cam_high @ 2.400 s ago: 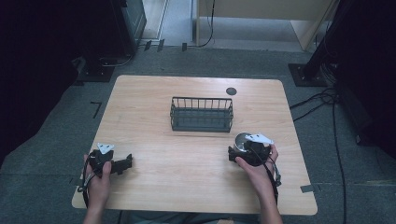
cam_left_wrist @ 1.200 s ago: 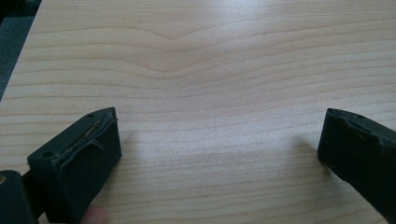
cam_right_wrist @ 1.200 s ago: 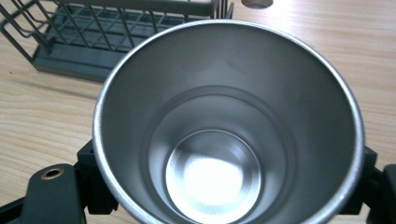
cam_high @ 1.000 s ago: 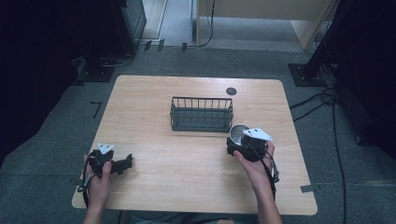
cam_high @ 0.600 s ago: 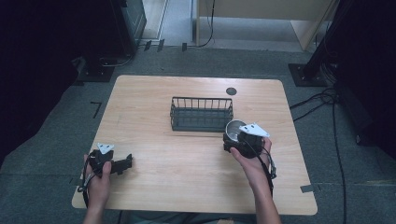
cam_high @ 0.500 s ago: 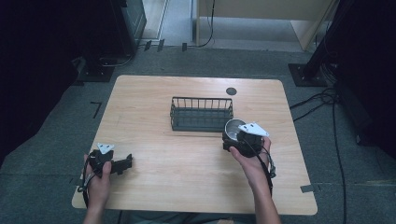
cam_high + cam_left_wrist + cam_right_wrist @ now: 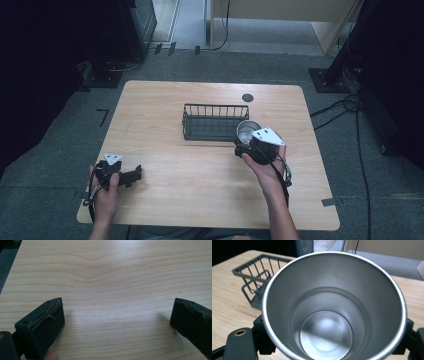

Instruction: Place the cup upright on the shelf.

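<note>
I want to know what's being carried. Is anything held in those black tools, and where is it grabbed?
The right tool holds a metal cup by its sides, below the rim. The left tool is open and holds nothing.

**Hidden, cropped and unreadable items**

In the right gripper view we find the steel cup (image 7: 334,307) cut off by the bottom edge, its outer wall and base unseen. It covers the jaws, so we cannot see their pads. The wire basket (image 7: 255,277) is half hidden behind the cup's rim. In the high view the right gripper (image 7: 246,145) lies mostly under its grey plate (image 7: 267,136) and the right hand (image 7: 265,167). The dark round mark (image 7: 247,97) near the desk's far edge is too small to identify. In the left gripper view both jaws are cropped by the bottom edge.
</note>
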The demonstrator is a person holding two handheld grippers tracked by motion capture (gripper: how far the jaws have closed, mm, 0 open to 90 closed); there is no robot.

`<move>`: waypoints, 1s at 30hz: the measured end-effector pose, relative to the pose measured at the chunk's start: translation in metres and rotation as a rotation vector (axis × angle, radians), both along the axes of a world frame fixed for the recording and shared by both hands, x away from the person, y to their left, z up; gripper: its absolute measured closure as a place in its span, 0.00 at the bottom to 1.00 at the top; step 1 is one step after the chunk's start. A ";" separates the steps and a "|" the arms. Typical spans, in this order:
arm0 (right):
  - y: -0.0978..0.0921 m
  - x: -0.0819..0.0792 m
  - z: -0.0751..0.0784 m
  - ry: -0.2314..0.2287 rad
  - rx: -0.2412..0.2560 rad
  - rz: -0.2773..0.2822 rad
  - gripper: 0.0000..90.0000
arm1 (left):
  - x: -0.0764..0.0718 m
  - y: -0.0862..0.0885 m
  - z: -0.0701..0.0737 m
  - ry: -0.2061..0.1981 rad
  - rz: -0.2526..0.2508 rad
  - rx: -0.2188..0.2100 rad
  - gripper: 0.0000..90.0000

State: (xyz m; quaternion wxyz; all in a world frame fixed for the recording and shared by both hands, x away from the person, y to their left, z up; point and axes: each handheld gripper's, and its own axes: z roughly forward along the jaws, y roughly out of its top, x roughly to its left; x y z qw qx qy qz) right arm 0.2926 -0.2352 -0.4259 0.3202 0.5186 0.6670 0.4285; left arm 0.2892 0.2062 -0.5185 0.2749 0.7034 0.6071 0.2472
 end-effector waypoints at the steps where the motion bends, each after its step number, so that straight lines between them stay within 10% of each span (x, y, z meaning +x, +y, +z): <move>1: 0.001 0.000 0.001 -0.008 -0.001 0.000 0.20 | 0.000 0.000 0.000 0.000 0.000 0.000 0.00; 30: 0.027 0.039 0.020 -0.142 0.036 0.000 0.20 | 0.000 0.000 0.000 0.000 0.000 0.000 0.00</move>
